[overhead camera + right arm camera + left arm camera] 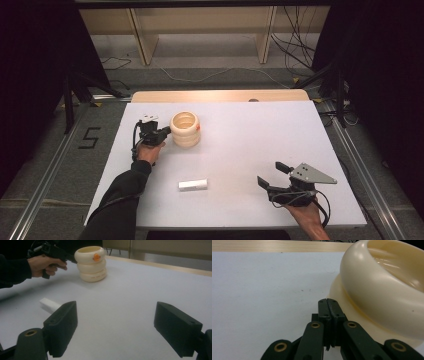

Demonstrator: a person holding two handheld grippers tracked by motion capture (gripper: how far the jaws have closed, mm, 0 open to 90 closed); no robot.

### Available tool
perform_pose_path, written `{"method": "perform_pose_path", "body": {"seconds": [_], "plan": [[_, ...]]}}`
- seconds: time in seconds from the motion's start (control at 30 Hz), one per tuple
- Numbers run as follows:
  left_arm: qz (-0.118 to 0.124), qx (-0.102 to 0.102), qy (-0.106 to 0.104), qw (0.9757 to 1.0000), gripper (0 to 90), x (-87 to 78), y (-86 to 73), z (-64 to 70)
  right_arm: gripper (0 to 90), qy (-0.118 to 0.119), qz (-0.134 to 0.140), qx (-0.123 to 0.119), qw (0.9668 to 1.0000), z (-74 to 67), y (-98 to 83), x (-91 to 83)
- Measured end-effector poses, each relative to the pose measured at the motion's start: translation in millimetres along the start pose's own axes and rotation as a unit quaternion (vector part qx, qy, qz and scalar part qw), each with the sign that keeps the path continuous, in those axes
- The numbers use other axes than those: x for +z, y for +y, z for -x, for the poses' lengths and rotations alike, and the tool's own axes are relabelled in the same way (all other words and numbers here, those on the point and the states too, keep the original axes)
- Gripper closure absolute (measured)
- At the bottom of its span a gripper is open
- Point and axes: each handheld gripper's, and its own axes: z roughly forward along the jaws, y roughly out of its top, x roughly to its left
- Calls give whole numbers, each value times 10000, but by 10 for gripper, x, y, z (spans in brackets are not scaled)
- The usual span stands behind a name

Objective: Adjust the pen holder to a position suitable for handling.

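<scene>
A cream-coloured ribbed pot (185,129), built like three stacked rings with a small orange mark on its upper ring, is stood upright on the far left part of the white table top (250,145). Its open mouth is seen from above, and nothing can be made out inside it.

The left gripper (164,132) is held just beside the pot's left flank, its tips at or against the upper ring; whether contact is made cannot be told for certain. In the left gripper view its jaws are seen pressed fully together, with nothing caught between them, and the pot's bulging wall (382,297) is passed close on their right. The gripper is pointed level toward the pot, and it is gripped pistol-fashion by the left hand (43,265), whose dark sleeve is stretched in from the near edge.

The right gripper (272,175) is kept well apart, low over the near right part of the table, and is aimed toward the far left. Its jaws are spread wide, and nothing is held or touched by them.

A small white block (193,185) is laid flat on the table between the two grippers, near the front edge.
</scene>
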Motion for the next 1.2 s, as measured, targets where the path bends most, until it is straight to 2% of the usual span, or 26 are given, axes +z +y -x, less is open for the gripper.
{"method": "perform_pose_path", "body": {"seconds": [0.4, 0.8, 1.0, 1.2], "plan": [[-71, 220, -295, 9993, 890, 121, 36, 290, 197, 23, -32, -22, 10000, 5, -3, 4], [-147, 421, -468, 9979, 890, 208, 42, 532, 198, 41, -44, -25, 10000, 5, -4, 8], [-142, 460, -550, 9973, 890, 260, 43, 656, 198, 42, -46, -17, 10000, 7, -3, 9], [-164, 527, -599, 9967, 889, 293, 38, 724, 198, 50, -44, -21, 10000, 7, -3, 7]]}}
